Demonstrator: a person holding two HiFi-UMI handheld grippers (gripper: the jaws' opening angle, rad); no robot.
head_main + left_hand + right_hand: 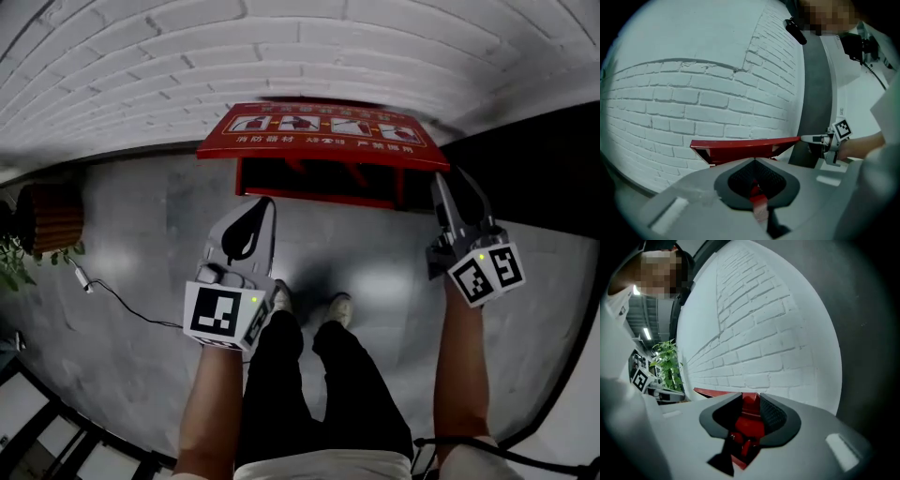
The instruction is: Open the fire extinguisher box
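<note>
The red fire extinguisher box (319, 183) stands on the floor against a white brick wall, its lid (323, 131) tilted up. My right gripper (441, 183) is shut on the lid's right corner; in the right gripper view the red lid (712, 393) runs between the pads of my right gripper (751, 398). The left gripper view shows that gripper (806, 138) at the end of the lid (740, 146). My left gripper (265, 204) hangs shut in front of the box's left part, holding nothing; its tips (754, 161) meet below the lid's edge.
A potted plant (47, 220) stands at the far left by the wall, with a thin cable (122, 300) trailing over the grey floor. A dark wall panel (534, 178) rises right of the box. The person's feet (309, 305) are in front of the box.
</note>
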